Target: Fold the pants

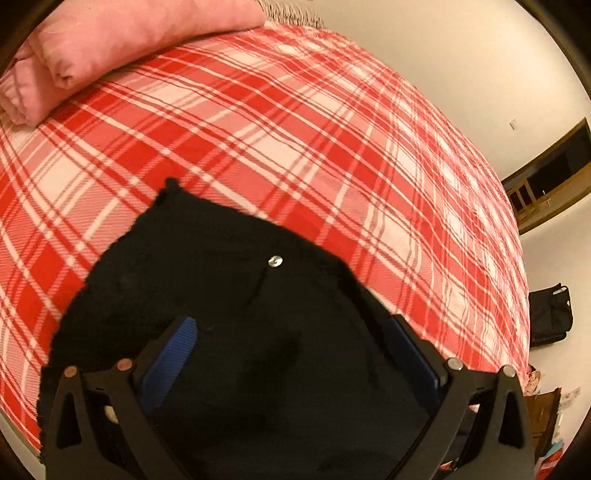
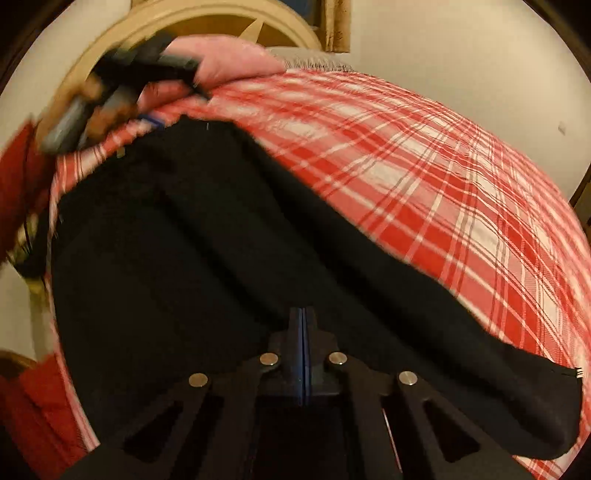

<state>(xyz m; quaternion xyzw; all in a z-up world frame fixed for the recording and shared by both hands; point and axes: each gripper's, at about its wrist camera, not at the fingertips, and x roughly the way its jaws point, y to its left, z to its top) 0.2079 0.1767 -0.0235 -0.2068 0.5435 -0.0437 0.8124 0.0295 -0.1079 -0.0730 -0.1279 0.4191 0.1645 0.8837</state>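
The black pants (image 1: 229,295) lie on the bed, on top of a red and white checked blanket (image 1: 314,140). In the left wrist view the waist end shows, with a small silver button (image 1: 275,261) near the middle of the cloth. In the right wrist view the pants (image 2: 207,236) stretch long across the blanket (image 2: 424,177), and one leg end lies at the lower right, with a tiny striped tag (image 2: 577,372) at its corner.

The left gripper (image 1: 291,350) is spread wide, with its two blue pads (image 1: 173,354) far apart over the black cloth and nothing pinched between them. The right gripper (image 2: 303,325) has its two fingers pressed flat together. It sits right over the pants, but I cannot tell if any cloth is caught in it (all is black there).

At the far end of the bed lies a pink pillow (image 1: 122,40). In the right wrist view the other gripper (image 2: 140,85) shows, blurred, in front of that pillow (image 2: 236,61) and close to the far edge of the pants. Behind it stands a pale wooden headboard (image 2: 155,22).

Beside the bed, on the floor, sits a black bag (image 1: 550,314). A dark window with a wooden frame (image 1: 546,177) is set in the white wall.
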